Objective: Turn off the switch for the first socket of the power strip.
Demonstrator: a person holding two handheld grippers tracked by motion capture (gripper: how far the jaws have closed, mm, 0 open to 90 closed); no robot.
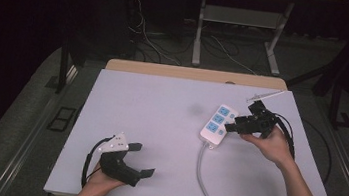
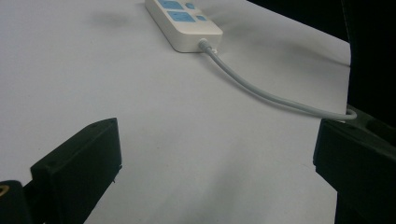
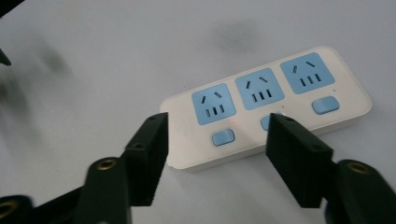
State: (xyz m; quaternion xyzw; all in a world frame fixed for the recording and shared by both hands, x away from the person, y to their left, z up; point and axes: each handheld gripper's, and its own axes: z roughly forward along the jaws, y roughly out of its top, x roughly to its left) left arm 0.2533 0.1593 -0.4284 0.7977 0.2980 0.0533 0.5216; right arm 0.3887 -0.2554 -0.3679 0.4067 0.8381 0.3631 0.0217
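Power strip (image 1: 217,122) lies flat toward the table's (image 1: 159,126) right edge, its grey cord (image 1: 207,182) running off the near edge; nothing is plugged into its three blue sockets. Your right gripper (image 1: 232,127) hovers at its right side, jaws apart, gripping nothing, one jaw near a switch. Your left gripper (image 1: 143,159) rests wide open near the near-left corner. I judge any pressing or lifting is yet to come

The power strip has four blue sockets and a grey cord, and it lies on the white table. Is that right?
Not quite: the power strip has three blue sockets, not four, as the right gripper view shows. It does have a grey cord and lies on the white table.
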